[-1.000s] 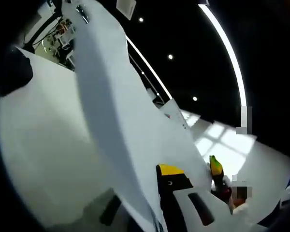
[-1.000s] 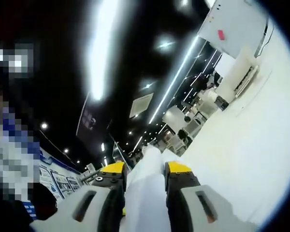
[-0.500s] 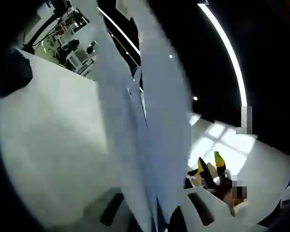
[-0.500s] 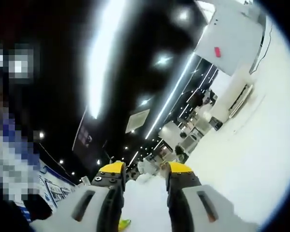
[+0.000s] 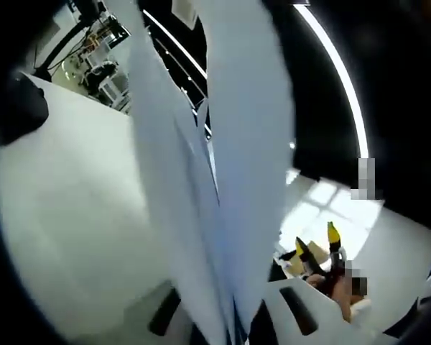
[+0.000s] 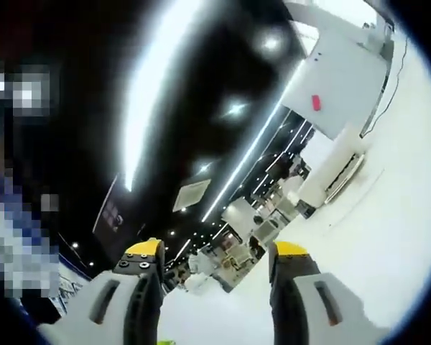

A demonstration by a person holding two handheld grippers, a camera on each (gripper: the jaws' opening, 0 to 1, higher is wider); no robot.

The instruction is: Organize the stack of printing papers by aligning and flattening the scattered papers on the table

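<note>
In the left gripper view, the papers [image 5: 223,180] stand up tall right in front of the camera. They are white sheets, a bit fanned apart, and they rise from between the left gripper's jaws at the bottom. The left gripper [image 5: 233,323] is closed on the papers, with the jaws mostly hidden behind them. To the left lies the white bench [image 5: 65,208]. Low on the right, the right gripper [image 5: 317,244] shows with its yellow tips apart, near the sheets but not touching them. A long ceiling light [image 5: 337,72] curves above.

In the right gripper view, the right gripper [image 6: 214,253] has its two yellow-tipped jaws wide apart with nothing between them. The white bench [image 6: 388,237] fills the right side. A white box [image 6: 337,90] with a small red mark sits far off.
</note>
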